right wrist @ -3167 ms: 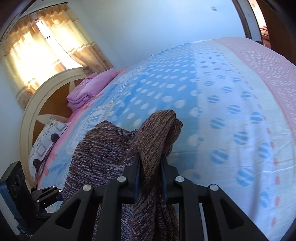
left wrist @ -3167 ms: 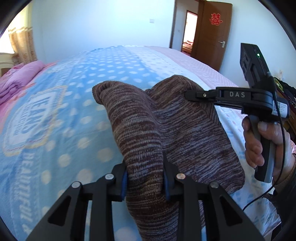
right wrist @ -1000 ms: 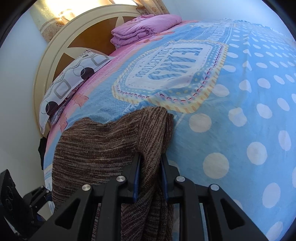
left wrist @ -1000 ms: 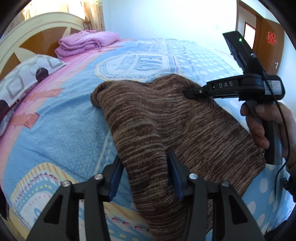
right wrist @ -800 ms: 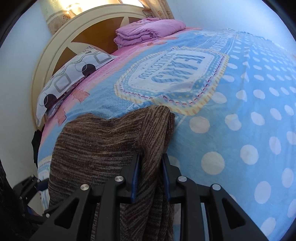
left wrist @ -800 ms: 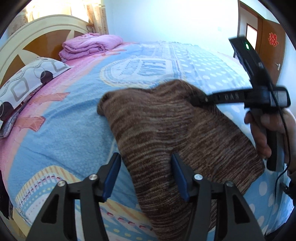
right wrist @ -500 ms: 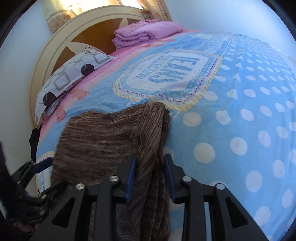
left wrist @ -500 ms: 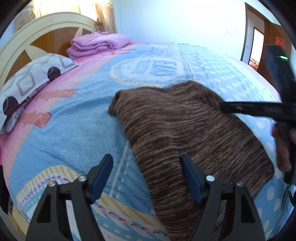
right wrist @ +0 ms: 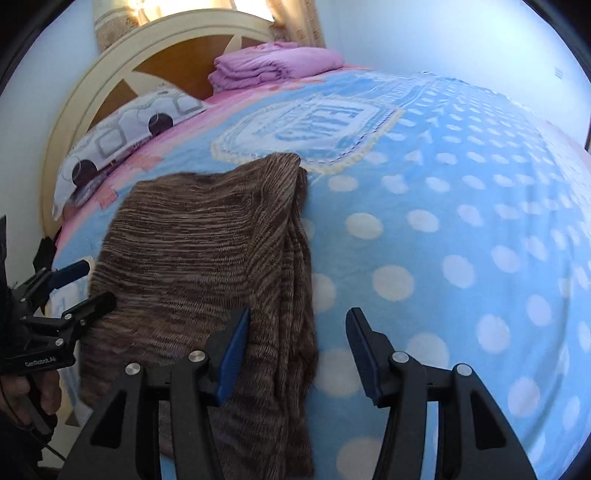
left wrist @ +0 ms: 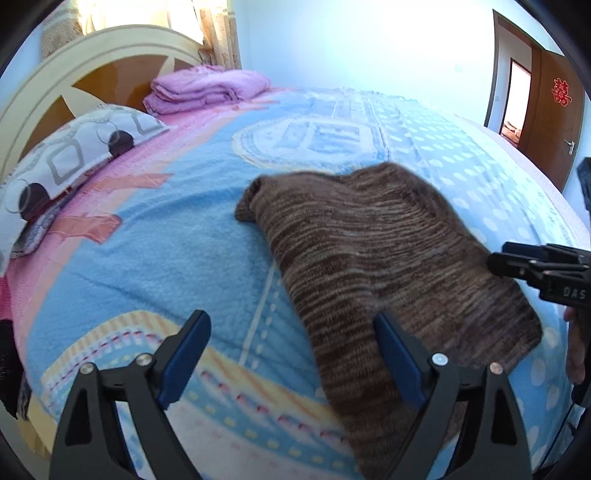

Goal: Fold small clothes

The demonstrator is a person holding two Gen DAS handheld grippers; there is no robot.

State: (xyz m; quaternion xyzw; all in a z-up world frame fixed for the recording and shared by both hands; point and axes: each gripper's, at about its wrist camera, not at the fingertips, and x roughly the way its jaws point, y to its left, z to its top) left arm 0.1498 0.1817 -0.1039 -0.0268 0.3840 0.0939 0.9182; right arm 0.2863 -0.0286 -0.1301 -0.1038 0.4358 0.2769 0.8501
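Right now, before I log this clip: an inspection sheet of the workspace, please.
Surface: blue dotted blanket covering the bed.
Job's things: brown knit garment lying folded on the blanket near its front edge.
Clutter: folded pink bedding; patterned pillow.
Grippers: left gripper open; right gripper open; jaws just opening, garment released.
Cables: thin black cable at the right edge.
Surroundings: headboard, curtains, wooden door.

Bright daylight enters through the curtains (left wrist: 218, 33) behind the headboard (right wrist: 155, 55), washing them out. The far wall (left wrist: 369, 48) glares white. Fisheye curvature bends the bed (right wrist: 461, 221); dark corners vignette; slight motion blur softens both views.
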